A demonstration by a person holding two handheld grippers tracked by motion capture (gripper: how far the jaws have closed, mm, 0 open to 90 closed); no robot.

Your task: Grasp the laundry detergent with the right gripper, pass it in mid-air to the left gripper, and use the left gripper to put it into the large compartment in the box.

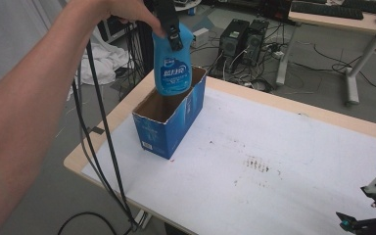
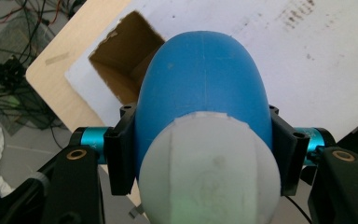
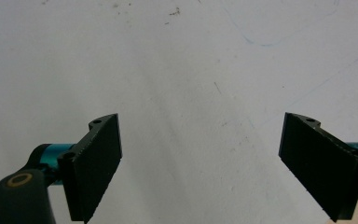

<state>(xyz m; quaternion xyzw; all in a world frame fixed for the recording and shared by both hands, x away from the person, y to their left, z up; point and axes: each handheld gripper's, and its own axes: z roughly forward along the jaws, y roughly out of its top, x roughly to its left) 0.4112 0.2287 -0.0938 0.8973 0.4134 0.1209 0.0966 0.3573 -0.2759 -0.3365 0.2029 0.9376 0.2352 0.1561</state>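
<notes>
high view: my left claw (image 1: 172,36) clamped on the blue plastic bottle with a white cap (image 1: 172,66), hanging just above the open blue cardboard box (image 1: 169,128); lower it straight, clear of the rim | left claw view: box mouth beyond the bottle, floor hidden | right claw view: my right claw (image 3: 200,158) apart, empty over the white tabletop (image 3: 177,70)

The right gripper (image 3: 200,163) looks down at a big white sheet (image 3: 177,70). Its two black jaws are far apart, with nothing between them, and a bit of shiny blue shows behind each one. The sheet has small dark spots (image 3: 175,11) near the top and thin blue lines (image 3: 279,37)
</notes>
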